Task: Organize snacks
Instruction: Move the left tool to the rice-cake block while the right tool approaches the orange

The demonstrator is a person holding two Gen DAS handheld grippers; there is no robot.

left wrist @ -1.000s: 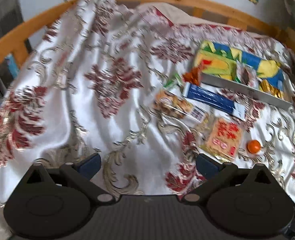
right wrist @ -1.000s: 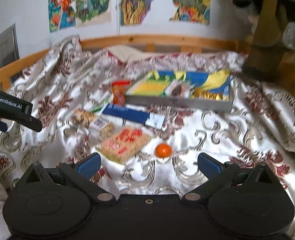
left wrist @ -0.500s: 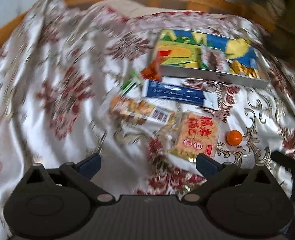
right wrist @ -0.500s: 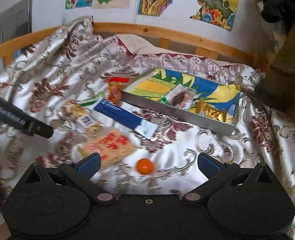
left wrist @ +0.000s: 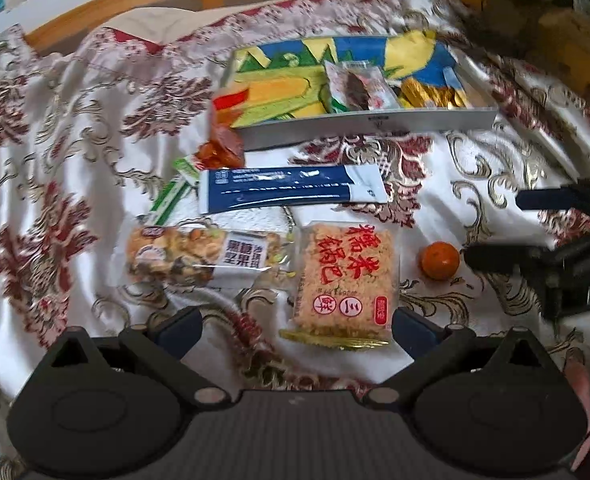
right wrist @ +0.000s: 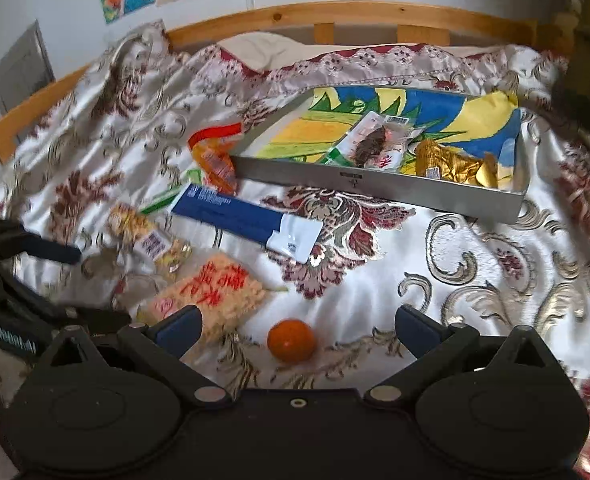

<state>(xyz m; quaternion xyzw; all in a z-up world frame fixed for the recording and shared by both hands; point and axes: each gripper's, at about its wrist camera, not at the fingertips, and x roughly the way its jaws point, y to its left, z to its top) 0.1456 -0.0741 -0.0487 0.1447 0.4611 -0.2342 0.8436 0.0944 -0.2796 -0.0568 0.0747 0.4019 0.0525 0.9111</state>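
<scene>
Left gripper (left wrist: 295, 322): jaws released, spread wide, holding nothing. The rice cracker pack (left wrist: 345, 276) lies flat on the bedspread (left wrist: 75, 128) between the jaws, nearer the right fingertip, its gold-crimped bottom edge closest to the camera. The nut mix pack (left wrist: 193, 256) sits just left of it, ahead of the left fingertip.

Right gripper (right wrist: 295, 330): jaws also released, empty. The small orange (right wrist: 291, 339) lies between the fingertips, roughly centred, touching neither. From the left wrist view the right gripper comes in low from the right edge, one fingertip just beside the orange.

Both grippers are held low over the bed, pitched down toward the snacks, side by side.

Other items:
- long navy-and-white sachet (left wrist: 291, 190) flat behind the cracker pack
- green-and-white stick pack (left wrist: 175, 190) at its left end
- orange-red crinkly pouch (left wrist: 221, 140) against the tray's front-left corner
- shallow grey tray (right wrist: 375, 190), rectangular, metal-looking walls, bright drawing lining the floor; inside it a clear pack with dark contents (right wrist: 375, 142) and a gold foil wrapper (right wrist: 451, 164), both towards the right half

Bedspread is glossy white satin, rumpled, with maroon and gold floral motifs. Wooden bed rail (right wrist: 335, 12) behind.
</scene>
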